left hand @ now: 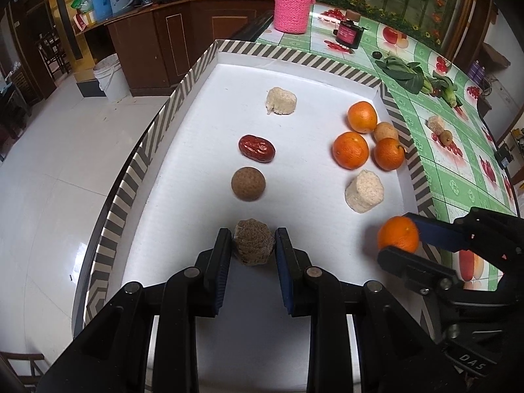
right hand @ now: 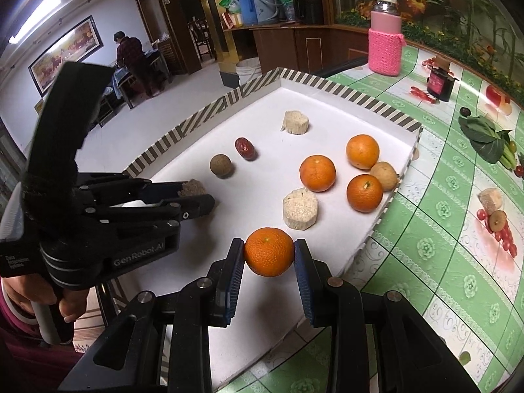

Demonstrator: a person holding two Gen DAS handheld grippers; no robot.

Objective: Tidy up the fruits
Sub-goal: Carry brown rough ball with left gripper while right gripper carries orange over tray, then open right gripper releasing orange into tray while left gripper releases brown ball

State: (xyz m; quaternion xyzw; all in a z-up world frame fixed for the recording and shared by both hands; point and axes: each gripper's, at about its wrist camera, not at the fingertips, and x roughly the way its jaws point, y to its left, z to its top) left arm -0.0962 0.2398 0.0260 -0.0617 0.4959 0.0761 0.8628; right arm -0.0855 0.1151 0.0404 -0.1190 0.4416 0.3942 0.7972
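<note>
Green fruit-print oilcloth covers the table, and on it sits my white tray with its striped rim.

My right tongs are closed on an orange, both pads against its sides, at the tray's near right corner, about 5 o'clock from the tray's middle. My left tongs hold a brown, rough, hexagonal chunk near the front edge at 6 o'clock; the pads touch its flanks, though whether it is lifted or resting I cannot tell.

Outward from there, at 3 o'clock, three more oranges cluster against the right rim with a tan round fruit touching them, which I read as a sorted group. A pale cylinder stands just in front of that cluster. On the left side a brown ball, a red date and a second pale piece run in a loose line toward 12 o'clock.

My judgement: roughly midway. The held orange likely belongs with its cluster, and the brown chunk with the left line. Beyond the tray's right rim, a pale piece and a small brown fruit lie loose on the cloth.
</note>
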